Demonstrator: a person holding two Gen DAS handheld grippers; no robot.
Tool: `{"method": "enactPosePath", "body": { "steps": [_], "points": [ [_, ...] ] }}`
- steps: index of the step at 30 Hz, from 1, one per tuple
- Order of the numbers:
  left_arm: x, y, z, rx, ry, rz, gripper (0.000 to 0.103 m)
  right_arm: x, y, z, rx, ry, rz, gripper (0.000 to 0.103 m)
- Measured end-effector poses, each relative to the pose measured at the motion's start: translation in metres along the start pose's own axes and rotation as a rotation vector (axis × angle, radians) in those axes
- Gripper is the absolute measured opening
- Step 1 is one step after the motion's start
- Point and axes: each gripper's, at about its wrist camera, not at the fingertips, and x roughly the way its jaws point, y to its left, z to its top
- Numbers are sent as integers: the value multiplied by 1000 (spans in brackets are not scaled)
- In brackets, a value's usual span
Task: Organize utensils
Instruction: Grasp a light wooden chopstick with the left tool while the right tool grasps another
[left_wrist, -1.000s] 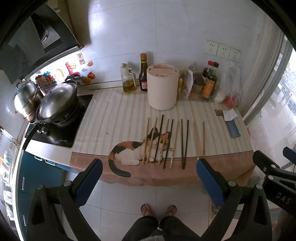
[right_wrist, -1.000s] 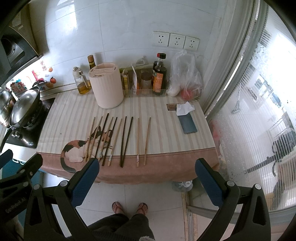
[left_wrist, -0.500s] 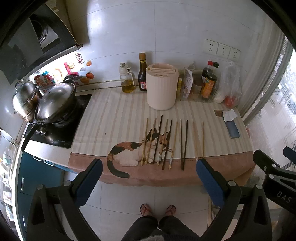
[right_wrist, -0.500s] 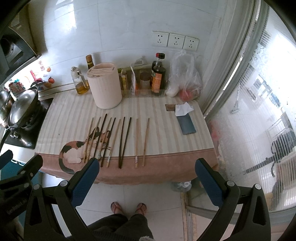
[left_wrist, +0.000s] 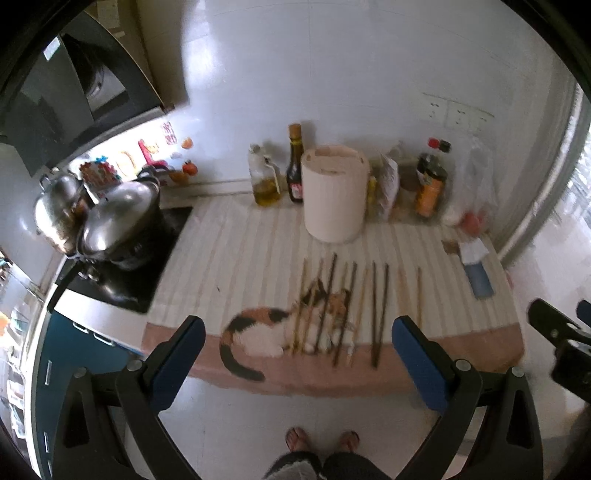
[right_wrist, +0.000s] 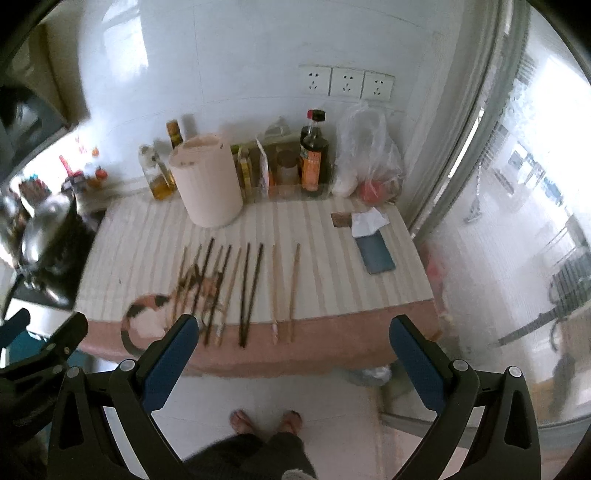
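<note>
Several chopsticks lie side by side on a striped cloth with a cat picture, near the counter's front edge; they also show in the right wrist view. A pale pink cylindrical holder stands upright behind them, also seen in the right wrist view. My left gripper is open and empty, held above the floor in front of the counter. My right gripper is open and empty at about the same distance, to the right.
Steel pots sit on a black cooktop at the left. Oil and sauce bottles, packets and a plastic bag line the back wall. A phone and a tissue lie at the right. A window is at the right.
Both grippers have moved closer to the counter and tilted, so the chopsticks appear larger. The views are motion-blurred. Nothing on the counter has moved.
</note>
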Motion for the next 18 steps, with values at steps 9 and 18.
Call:
{"method": "enactPosePath", "body": {
  "steps": [9,18],
  "points": [
    [85,10,16,-60,6,130,103,83,-16,18,40,55,68,96],
    [234,30,11,-25,259,114,92,227,-16,19,91,250,77,57]
  ]
}}
